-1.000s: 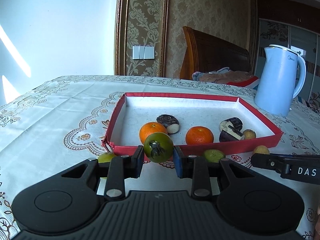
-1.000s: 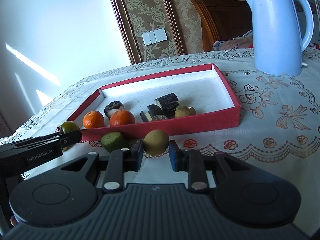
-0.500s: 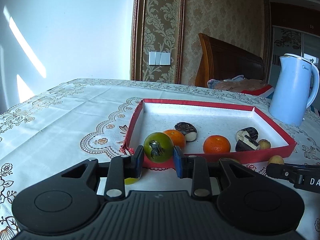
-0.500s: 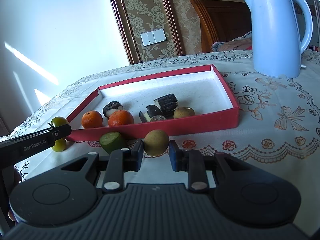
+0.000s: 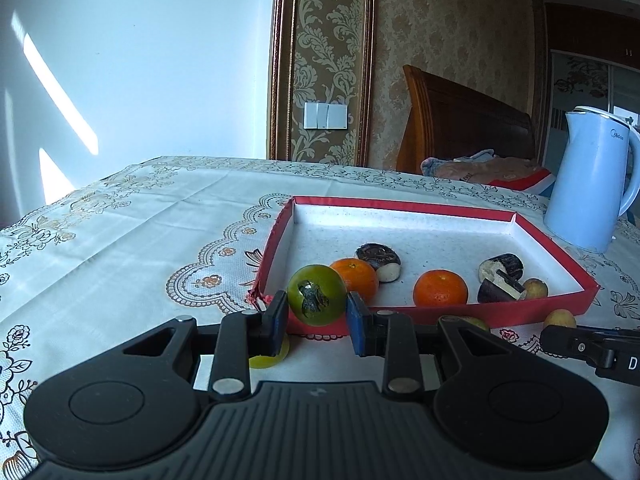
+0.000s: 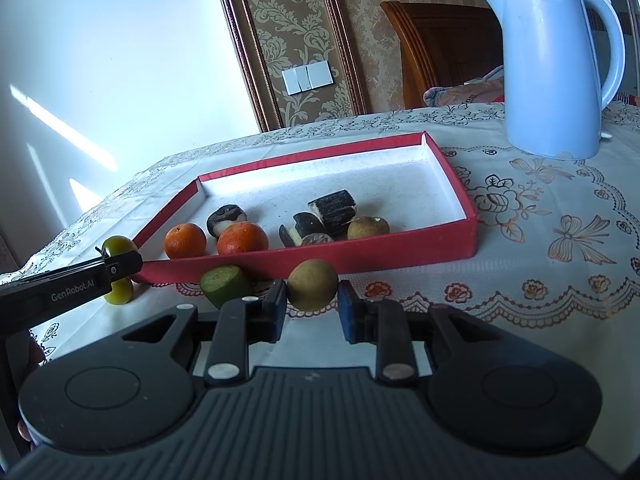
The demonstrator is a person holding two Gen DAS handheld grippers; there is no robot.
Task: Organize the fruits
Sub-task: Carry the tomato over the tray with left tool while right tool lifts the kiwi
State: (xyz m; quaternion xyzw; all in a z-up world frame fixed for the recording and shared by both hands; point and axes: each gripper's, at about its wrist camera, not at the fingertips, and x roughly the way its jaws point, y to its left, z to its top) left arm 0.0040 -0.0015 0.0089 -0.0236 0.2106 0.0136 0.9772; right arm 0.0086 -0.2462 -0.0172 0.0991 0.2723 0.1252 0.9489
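My left gripper [image 5: 317, 314] is shut on a green tomato [image 5: 317, 300], held in the air just outside the front left corner of the red tray [image 5: 400, 205]. A small yellow-green fruit [image 5: 269, 357] lies on the cloth under it. My right gripper [image 6: 312, 304] is shut on a round tan fruit [image 6: 312, 285] in front of the red tray [image 6: 460, 200]. In the tray lie two oranges [image 6: 185, 241] [image 6: 242, 238], several dark cut pieces [image 6: 332, 208] and a small tan fruit [image 6: 368, 227]. A green cut piece [image 6: 224, 284] rests on the cloth by the tray's front wall.
A pale blue kettle [image 6: 556, 60] stands on the table behind and right of the tray. The embroidered tablecloth [image 5: 120, 232] stretches bare to the left of the tray. A wooden chair [image 5: 460, 124] with folded cloth stands beyond the far table edge.
The left gripper has swung left and tipped up slightly, so the tray sits further right and lower in its view; the tomato stays gripped. The right gripper has held still with its fruit.
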